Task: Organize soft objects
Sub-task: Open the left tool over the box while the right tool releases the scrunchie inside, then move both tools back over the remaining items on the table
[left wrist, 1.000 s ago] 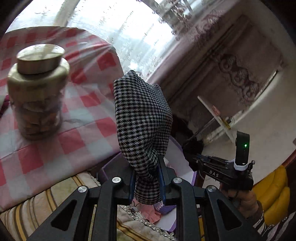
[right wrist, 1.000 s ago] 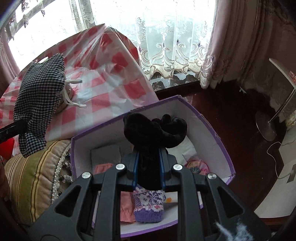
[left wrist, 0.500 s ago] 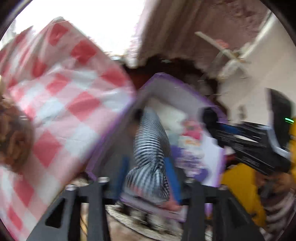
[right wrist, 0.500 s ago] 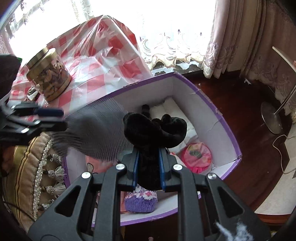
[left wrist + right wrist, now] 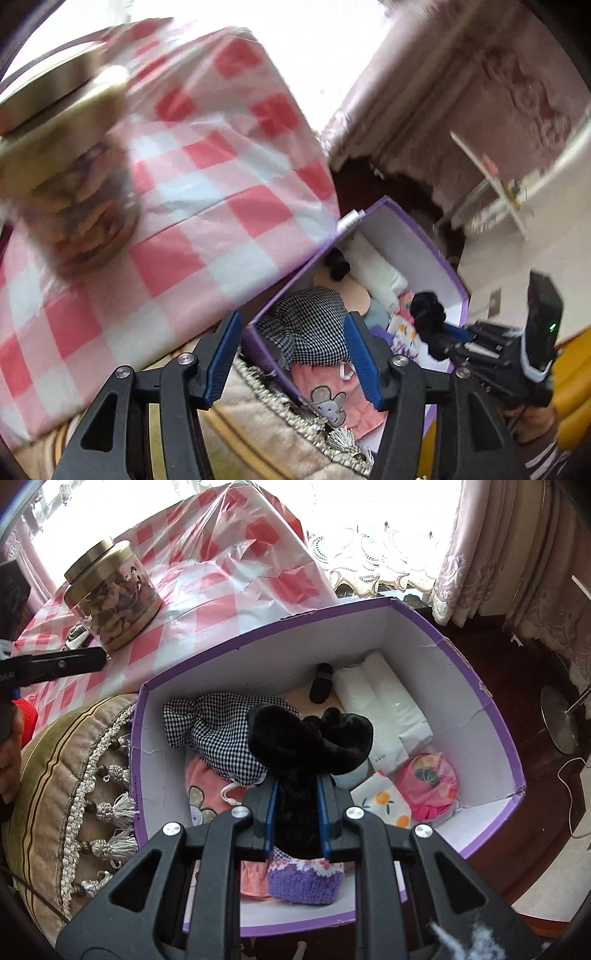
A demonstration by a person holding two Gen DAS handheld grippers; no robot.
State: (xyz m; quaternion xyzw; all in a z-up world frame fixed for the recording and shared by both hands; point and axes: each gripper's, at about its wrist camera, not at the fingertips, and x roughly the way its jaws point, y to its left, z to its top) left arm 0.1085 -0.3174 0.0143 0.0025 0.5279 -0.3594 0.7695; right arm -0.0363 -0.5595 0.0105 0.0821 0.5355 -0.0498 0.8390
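Observation:
A purple box (image 5: 424, 635) with white inner walls holds several soft items. The black-and-white checked pouch (image 5: 310, 332) lies inside it near the left wall, also visible in the right wrist view (image 5: 218, 731). My left gripper (image 5: 291, 321) hovers over that pouch, jaws opening, and the blue pads (image 5: 221, 354) stand clear of the cloth. My right gripper (image 5: 295, 786) is shut on a black fuzzy item (image 5: 306, 734) and holds it above the middle of the box. The left wrist view shows that same black item (image 5: 424, 306) over the box's right side.
A glass jar (image 5: 110, 594) with a gold lid stands on the red-checked tablecloth (image 5: 229, 572) left of the box. A tasselled cushion (image 5: 66, 775) lies against the box's left wall. Inside the box are white packs (image 5: 384, 701), pink cloths and a purple knit piece (image 5: 303, 882).
The left gripper swung from the table over the box, opened and let the checked pouch fall in. The right gripper sank closer to the box with the black item still held.

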